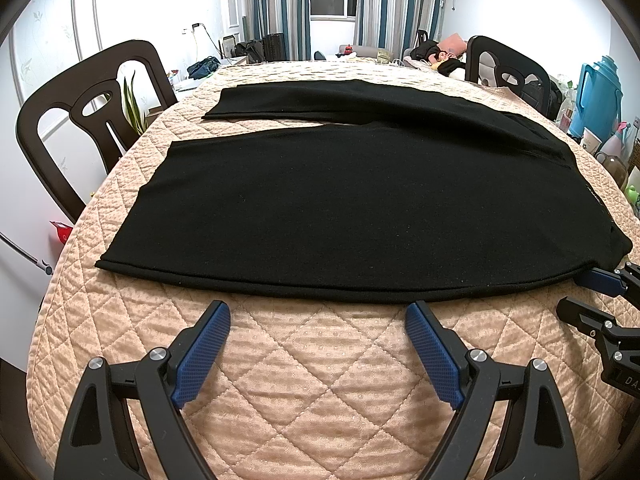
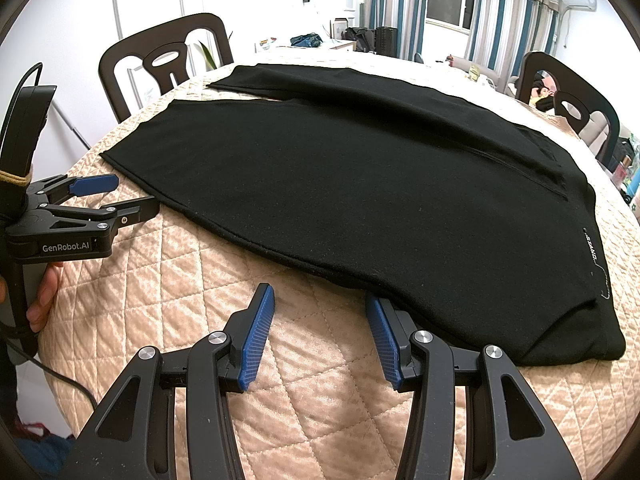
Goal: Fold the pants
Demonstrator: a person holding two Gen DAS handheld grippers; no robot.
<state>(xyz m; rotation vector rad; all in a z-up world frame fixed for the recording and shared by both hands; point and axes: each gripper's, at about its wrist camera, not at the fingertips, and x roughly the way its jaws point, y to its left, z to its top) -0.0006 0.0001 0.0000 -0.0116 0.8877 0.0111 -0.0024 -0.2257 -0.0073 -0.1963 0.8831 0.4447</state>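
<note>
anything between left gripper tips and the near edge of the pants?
Nothing: only bare quilted table cover lies between the open left gripper and the black pants, whose near hem sits just beyond the fingertips. Clearest in the left wrist view.

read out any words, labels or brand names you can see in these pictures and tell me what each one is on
"GenRobot.AI": white print on the black body of the left gripper, seen in the right wrist view.
"DA": cut-off letters on the right gripper at the left wrist view's edge.
White stitched lettering near the waist of the black pants: sideways, too small to read.
</note>
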